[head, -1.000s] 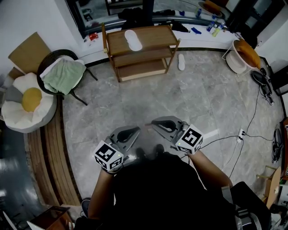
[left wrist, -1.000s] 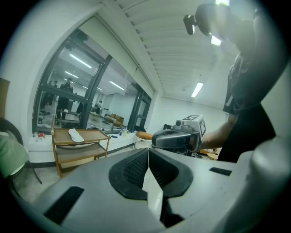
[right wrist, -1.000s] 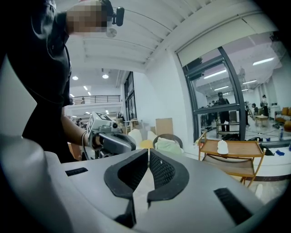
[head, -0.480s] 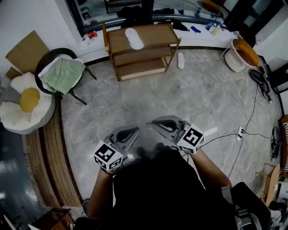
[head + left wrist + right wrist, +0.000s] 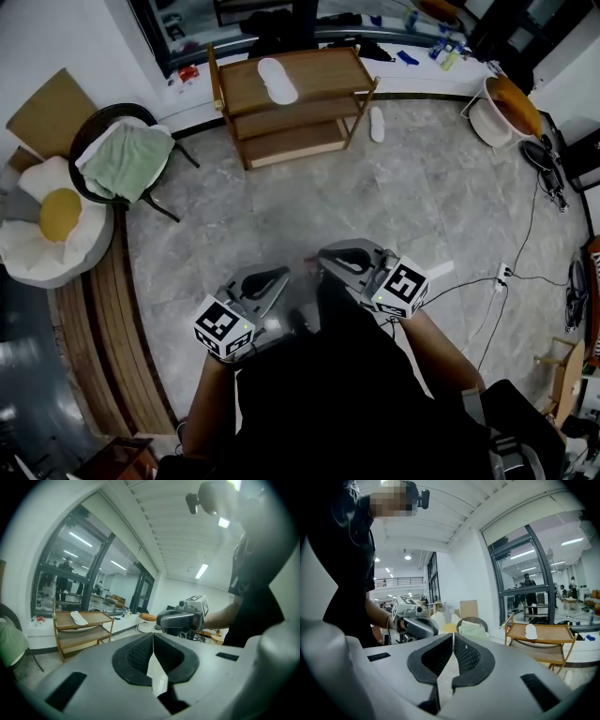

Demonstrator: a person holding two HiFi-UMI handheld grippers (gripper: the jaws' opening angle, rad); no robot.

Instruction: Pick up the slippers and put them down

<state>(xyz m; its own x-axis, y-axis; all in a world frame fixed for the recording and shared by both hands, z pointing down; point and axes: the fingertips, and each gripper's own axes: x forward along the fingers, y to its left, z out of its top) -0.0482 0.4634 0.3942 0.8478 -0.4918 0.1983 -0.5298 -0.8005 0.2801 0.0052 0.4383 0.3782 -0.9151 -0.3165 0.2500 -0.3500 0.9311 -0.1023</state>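
One white slipper lies on the top shelf of the wooden rack; it shows small in the left gripper view as the slipper and in the right gripper view as the slipper. The second white slipper lies on the floor just right of the rack. My left gripper and right gripper are held close to the person's body, far from both slippers, tips turned toward each other. Each has its jaws together with nothing between them.
A chair with a green cloth and a white-and-yellow cushion stand at the left. A white basin sits at the far right, cables and a power strip run along the right floor.
Both grippers drifted slightly lower and closer to the person's body. Jaws stayed together.
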